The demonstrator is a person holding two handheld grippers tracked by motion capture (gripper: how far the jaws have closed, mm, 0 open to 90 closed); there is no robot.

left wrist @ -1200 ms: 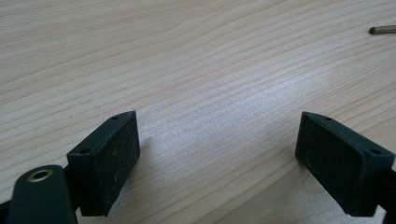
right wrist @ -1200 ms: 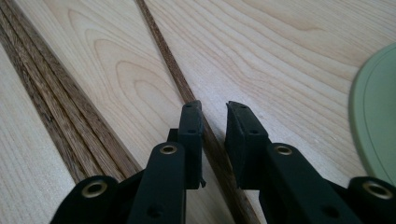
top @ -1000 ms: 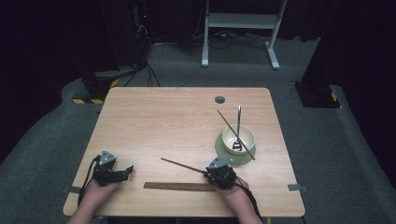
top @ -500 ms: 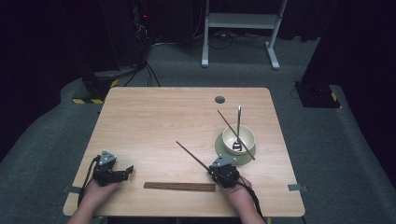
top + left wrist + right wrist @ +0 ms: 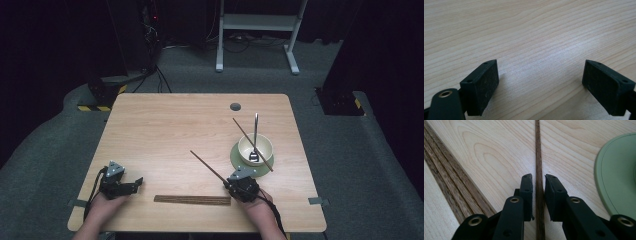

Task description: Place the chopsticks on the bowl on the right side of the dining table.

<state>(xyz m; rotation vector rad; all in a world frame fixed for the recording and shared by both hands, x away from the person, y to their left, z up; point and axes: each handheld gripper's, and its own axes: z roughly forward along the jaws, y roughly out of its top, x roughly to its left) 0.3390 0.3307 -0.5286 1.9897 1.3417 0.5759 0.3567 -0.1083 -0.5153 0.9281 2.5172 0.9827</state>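
A dark wooden chopstick [image 5: 210, 168] [image 5: 538, 157] runs up and to the left from my right gripper [image 5: 228, 184] [image 5: 539, 179]. It lies between the two pads, and a thin gap shows on each side. These jaws have just been opening. A cream bowl [image 5: 256, 149] stands on a green plate [image 5: 239, 161] [image 5: 619, 182] to the right of that gripper. A metal spoon [image 5: 255, 135] and a second chopstick [image 5: 252, 144] lean in the bowl. My left gripper [image 5: 136, 183] [image 5: 540, 75] rests open at the front left over bare wood.
A row of several chopsticks [image 5: 192, 200] [image 5: 449, 172] lies flat near the table's front edge [image 5: 200, 227], between the two hands. A round cable hole [image 5: 235, 106] sits at the far middle. Dark floor and a white stand [image 5: 257, 30] lie beyond the table.
The chopstick at my right gripper has swung, and its far tip has moved away from me and to the right. The left hand has stayed put.
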